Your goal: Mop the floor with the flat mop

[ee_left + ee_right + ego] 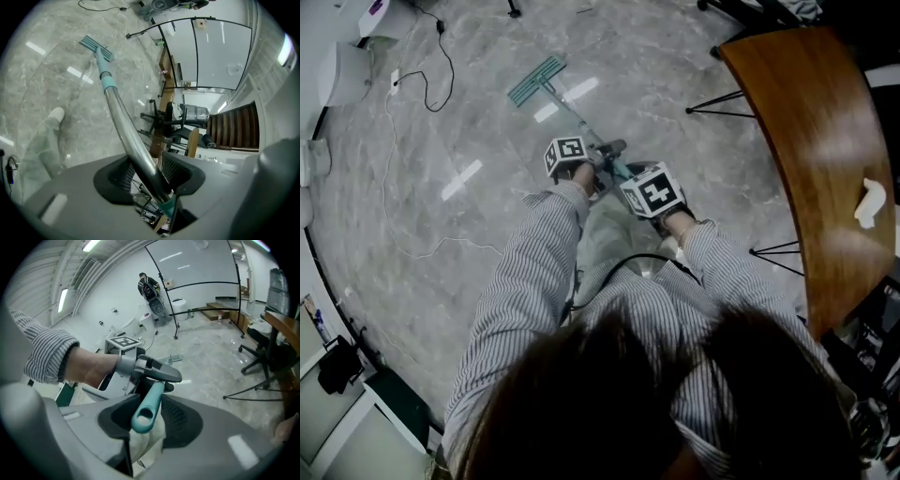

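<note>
Two grippers, one mop (572,114). We see left gripper (149,174) clamped on smooth round metal pole (123,123). Right gripper (146,414) clamped just behind it on teal plastic handle (149,404), rounded end with hanging hole. Flat ribbed teal head (536,81) rests well ahead of both on glossy grey marble floor (469,112).

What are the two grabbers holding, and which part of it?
Both hold the flat mop. The left gripper clamps its shiny metal pole; the right gripper clamps the teal grip at the pole's top end.
</note>
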`<state>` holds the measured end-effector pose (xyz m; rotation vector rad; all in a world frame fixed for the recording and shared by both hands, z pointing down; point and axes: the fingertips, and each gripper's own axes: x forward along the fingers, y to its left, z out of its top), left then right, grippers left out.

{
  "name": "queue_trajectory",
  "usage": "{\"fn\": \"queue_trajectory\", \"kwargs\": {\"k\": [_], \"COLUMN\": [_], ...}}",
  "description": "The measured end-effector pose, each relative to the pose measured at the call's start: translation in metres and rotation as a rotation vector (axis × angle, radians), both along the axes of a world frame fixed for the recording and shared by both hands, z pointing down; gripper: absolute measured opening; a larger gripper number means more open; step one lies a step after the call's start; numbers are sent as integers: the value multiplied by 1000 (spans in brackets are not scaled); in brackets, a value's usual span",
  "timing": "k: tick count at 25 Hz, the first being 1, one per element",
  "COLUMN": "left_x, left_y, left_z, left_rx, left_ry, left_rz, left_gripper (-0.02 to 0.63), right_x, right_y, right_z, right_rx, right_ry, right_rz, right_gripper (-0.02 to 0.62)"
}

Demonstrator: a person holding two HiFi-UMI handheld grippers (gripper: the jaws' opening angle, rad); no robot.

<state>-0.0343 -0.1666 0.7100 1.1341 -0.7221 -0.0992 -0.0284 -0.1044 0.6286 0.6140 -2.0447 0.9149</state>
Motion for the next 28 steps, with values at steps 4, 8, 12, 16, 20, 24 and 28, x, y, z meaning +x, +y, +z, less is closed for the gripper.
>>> {"fn": "queue_trajectory", "kwargs": {"k": [4, 8, 12, 16, 20, 24, 28], "left_x": [73, 147, 222, 292, 349, 384, 388], "left_y": [71, 145, 213, 270, 307, 330, 339], "left_z": [3, -7, -24, -45, -80, -109, -123], "left_rx": [7, 11, -34, -65, -71, -78, -100], "left_ry": [7, 49, 105, 168, 274, 351, 408], "left_rz": [5, -20, -3, 136, 241, 237, 299], "left_gripper": [169, 169, 161, 166, 177, 176, 181], "right_x": [73, 147, 218, 280, 331, 362, 361], "right_y": [70, 144, 209, 257, 287, 307, 311], "right_z": [5, -4, -21, -43, -75, -106, -120], "right_rx": [4, -10, -49, -98, -94, -100, -113], "right_ry": [9, 40, 45, 25, 6, -4, -13], "right_rz": [-30, -57, -63, -13, 17, 51, 78], "right_gripper": [137, 137, 136, 133, 133, 133, 140]}}
